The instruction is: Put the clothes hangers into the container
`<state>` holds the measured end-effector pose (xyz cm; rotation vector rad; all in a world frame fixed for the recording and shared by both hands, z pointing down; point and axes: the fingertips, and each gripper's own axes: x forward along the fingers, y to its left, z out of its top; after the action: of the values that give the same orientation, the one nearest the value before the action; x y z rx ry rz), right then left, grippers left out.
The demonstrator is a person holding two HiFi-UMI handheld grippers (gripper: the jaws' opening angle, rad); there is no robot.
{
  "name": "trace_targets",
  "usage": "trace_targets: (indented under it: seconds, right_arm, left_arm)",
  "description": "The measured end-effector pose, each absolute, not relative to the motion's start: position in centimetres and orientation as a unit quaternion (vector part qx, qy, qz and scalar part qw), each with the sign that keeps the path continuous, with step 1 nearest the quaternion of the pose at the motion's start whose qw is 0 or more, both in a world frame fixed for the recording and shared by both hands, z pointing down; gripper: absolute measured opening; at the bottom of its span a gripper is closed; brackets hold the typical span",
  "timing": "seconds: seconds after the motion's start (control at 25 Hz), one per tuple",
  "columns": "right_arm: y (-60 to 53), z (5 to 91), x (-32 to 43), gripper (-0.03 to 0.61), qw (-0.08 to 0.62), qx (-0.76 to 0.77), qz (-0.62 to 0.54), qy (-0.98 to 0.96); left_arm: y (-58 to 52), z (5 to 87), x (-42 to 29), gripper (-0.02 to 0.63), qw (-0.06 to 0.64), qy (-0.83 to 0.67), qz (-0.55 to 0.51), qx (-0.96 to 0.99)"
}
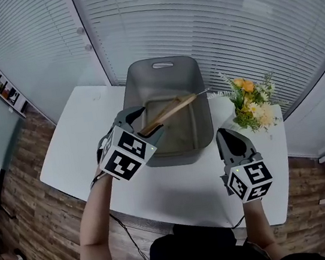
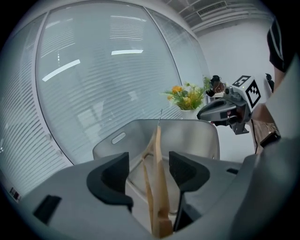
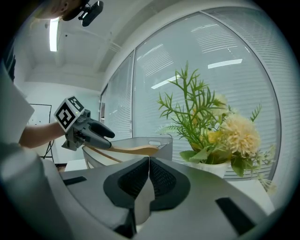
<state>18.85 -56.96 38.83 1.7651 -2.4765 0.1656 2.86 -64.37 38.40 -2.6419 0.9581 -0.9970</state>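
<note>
— What's at the left?
— The left gripper (image 1: 142,123), over the near left corner of the grey plastic container (image 1: 161,79). Its jaws stand wide apart, released. One end of the wooden clothes hanger (image 1: 169,112) sits between them, and the pads do not press on it; the left gripper view shows a gap on both sides of the wood.
— And where does the hanger run?
— Slantwise over the container's opening, from that near left corner toward the right rim, where its metal hook (image 1: 203,92) reaches the rim. I cannot tell whether the hook rests on it.
— Where is the container?
— At the far edge of the white table (image 1: 177,190), about midway along it.
— Then the right side?
— The right gripper (image 1: 220,132) hangs over the table near its near right corner, just beside the container's near right corner and not touching it. Its jaws are clenched together with nothing between them.
— Anything further right?
— A pot of flowers (image 1: 251,104) at the far right corner, yellow and cream blooms among green leaves.
</note>
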Motion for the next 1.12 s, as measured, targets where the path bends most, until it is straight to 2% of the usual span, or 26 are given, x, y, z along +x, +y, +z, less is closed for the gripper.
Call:
trace_targets:
  seconds: [0.36,1.12]
  right_arm:
    - [-55.8,38.6,18.1,0.029,0.047,0.582,0.051,-0.81]
    - [-50.5,37.3,16.7,0.029,0.047,0.589,0.041,-0.806]
  left_arm:
    - [-63.1,37.1,2.2,0.272,0.019,0.336,-0.269,-0.902]
    - [-58.5,35.5,-0.5,0.232,-0.034,0.355,-0.202,-0.912]
